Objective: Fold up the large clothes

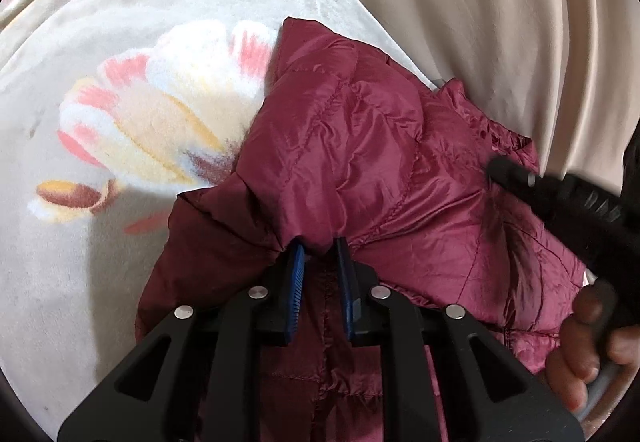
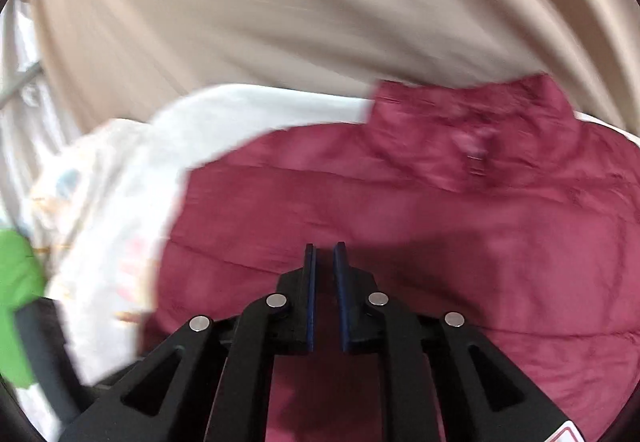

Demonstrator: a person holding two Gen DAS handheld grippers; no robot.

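The curtain was seen hanging behind, beige and pleated. Under everything a floral blanket was spread. On it, toward the right side of the left wrist view, the jacket was lying: maroon, quilted, shiny, with one part lifted and bunched. In the right wrist view its collar was seen at the far edge, standing up. A green item was noted at the left edge of that view, not identified.

The left gripper was closed down on a pinch of jacket fabric, with cloth gathered between the blue pads. The right gripper was seen narrowly parted with nothing visible between its fingers; that view was motion-blurred, so contact with the jacket could not be judged. It appeared also in the left view, over the jacket's right part, held by the hand.

Risks were judged as follows. The slick shell could slip out of the small pinch if it were pulled fast. Since only the top layer looked gathered, the fold could be dragged crooked. The puffy fill could spring a fold back open. The blanket could be rucked if the jacket were dragged across it.
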